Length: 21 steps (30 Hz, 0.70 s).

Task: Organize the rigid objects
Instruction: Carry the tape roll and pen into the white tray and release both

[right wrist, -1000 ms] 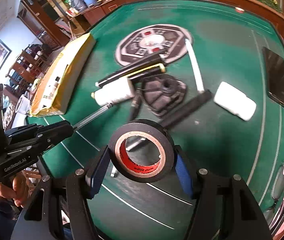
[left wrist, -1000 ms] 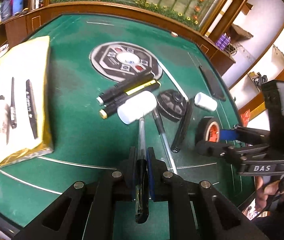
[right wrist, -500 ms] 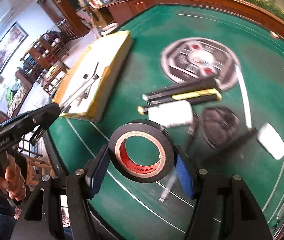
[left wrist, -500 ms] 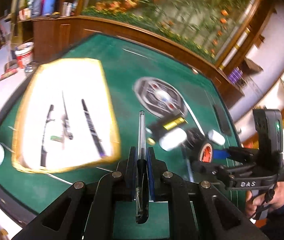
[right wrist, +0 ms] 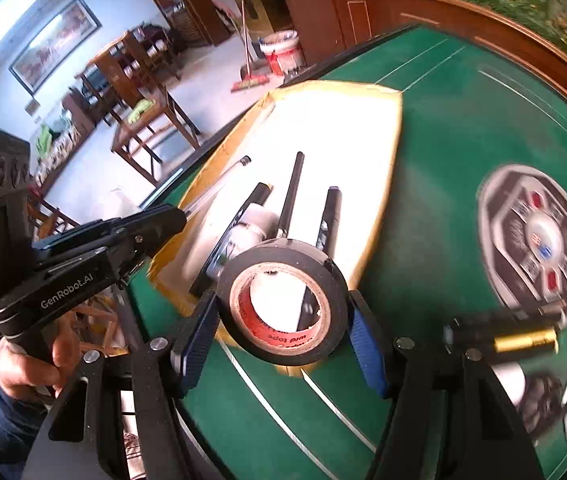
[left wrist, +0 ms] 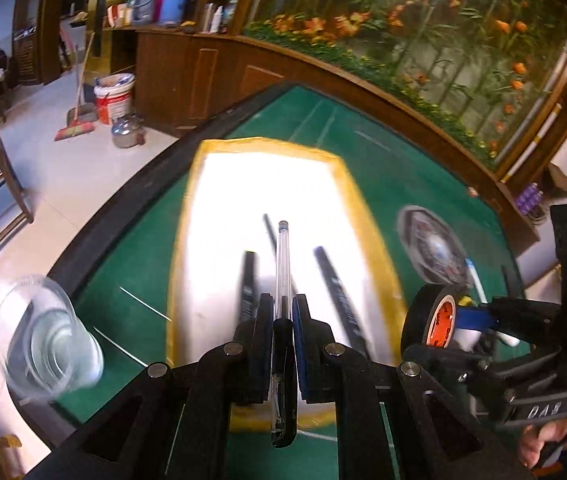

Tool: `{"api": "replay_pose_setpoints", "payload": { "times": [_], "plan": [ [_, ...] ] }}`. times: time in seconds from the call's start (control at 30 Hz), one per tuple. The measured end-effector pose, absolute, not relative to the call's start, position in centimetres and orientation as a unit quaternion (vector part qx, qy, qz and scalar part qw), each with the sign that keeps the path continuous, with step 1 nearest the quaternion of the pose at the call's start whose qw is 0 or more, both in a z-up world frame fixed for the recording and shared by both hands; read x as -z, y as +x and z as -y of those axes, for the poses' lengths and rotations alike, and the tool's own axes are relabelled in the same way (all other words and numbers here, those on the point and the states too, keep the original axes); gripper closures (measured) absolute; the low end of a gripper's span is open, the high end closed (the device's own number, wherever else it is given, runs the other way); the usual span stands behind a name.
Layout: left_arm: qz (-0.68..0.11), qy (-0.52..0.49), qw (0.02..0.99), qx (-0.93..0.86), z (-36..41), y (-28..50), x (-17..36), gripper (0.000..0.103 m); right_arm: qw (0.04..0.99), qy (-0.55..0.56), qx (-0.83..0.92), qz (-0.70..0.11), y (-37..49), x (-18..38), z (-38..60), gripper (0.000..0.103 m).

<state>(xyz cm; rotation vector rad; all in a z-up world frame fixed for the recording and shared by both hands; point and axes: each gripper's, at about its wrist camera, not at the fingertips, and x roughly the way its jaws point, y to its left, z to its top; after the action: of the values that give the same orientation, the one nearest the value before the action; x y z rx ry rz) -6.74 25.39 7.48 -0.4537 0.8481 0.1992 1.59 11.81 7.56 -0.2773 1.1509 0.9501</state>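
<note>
The left gripper (left wrist: 283,312) points steeply down over the yellow-rimmed tray (left wrist: 187,240), its jaws clamped tight on a clear pen (left wrist: 283,264) that sticks out straight ahead past the fingertips. To its right the right gripper (right wrist: 283,312) also tilts downward, its blue pads pressing either side of a black tape roll (right wrist: 283,300) held upright at the tray's near edge. A hand (right wrist: 31,364) in a blue sleeve grips the left gripper's handle.

Below and ahead of the left gripper, three dark pens (left wrist: 339,292) lie lengthwise on the tray's white floor, with bare floor beyond their tips. Left of the left gripper a clear plastic cup (left wrist: 43,344) stands at the green table (left wrist: 423,184) edge. Right of the right gripper lie a round patterned disc (right wrist: 531,240) and blurred leftover objects on open green felt.
</note>
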Motion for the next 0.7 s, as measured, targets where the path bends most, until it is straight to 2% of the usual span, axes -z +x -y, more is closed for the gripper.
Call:
{"api": "replay_pose_setpoints", "payload": {
  "times": [0.2,0.7],
  "plan": [
    [-0.429,-0.222,0.869,-0.107,-28.5,-4.1,-4.8,0.094,0.720,-0.137,-0.409,-0.543,4.0,-4.8,-16.1,0.040],
    [-0.451,-0.217,0.861,-0.096,-29.1,-2.3,-2.6,0.094,0.728,-0.160,-0.374,-0.552,8.3,-2.1,-20.0,0.040]
  ]
}}
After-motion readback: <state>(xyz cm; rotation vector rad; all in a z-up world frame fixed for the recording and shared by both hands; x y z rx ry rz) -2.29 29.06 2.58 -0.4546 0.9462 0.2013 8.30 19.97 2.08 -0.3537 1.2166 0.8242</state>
